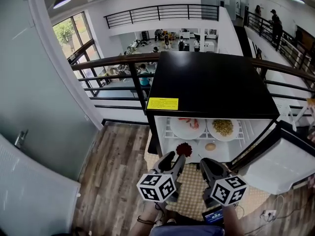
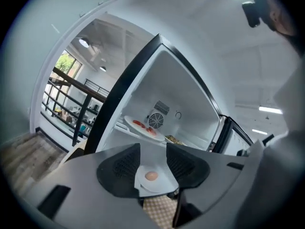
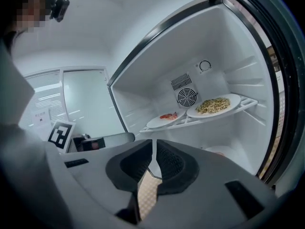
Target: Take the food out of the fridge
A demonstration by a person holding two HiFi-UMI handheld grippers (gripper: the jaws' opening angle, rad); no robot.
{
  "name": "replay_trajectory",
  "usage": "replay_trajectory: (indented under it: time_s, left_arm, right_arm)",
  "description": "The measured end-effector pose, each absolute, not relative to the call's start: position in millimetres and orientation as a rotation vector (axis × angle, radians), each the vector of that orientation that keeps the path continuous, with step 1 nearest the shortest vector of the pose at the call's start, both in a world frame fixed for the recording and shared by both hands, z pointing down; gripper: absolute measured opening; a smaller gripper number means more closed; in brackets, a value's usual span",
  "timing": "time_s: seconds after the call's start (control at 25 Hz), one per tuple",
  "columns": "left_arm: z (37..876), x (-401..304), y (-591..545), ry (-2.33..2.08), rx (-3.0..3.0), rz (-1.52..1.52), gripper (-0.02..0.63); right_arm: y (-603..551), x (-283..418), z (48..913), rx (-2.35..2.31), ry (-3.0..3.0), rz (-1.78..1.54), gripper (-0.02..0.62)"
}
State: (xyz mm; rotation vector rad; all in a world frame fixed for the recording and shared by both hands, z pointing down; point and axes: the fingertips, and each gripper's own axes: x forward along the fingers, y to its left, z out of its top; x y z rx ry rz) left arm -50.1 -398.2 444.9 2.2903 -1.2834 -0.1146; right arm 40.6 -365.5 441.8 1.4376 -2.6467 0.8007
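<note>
Small white fridge with black top (image 1: 211, 90), door open. On its wire shelf (image 3: 190, 121) sit a white plate of red food (image 1: 187, 128) and a white plate of yellow grains (image 1: 223, 128). Below lies a white plate bearing a pale round item (image 2: 162, 182). Left tool (image 2: 153, 163) released, empty. Right tool (image 3: 153, 159) clenched on nothing.

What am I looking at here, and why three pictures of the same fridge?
No robot here: a person holds a two-jaw tool, a gripper, in each hand. One picture comes from a camera on the person's head; the other two from cameras on the grippers. The fridge stands open. Its shelf holds a plate of red food and a plate of yellowish food; below lie a small plate with a pale round piece and something dark red. The left gripper is open, the right gripper shut; neither holds anything.
</note>
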Motion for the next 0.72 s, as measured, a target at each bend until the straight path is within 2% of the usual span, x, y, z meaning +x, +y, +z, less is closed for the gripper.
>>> replay_trajectory:
  time_s: [0.24,0.72]
  left_arm:
    - [453,-38,-443,-1.266,2.132,-0.163,0.25]
    - [464,-22,-483,-1.283,1.958,-0.201,0.264]
  right_arm:
    - [-374,39,455,1.379,-2.634,0.818,0.021]
    - [-369,49,479,1.328,-2.603,0.852,0.021]
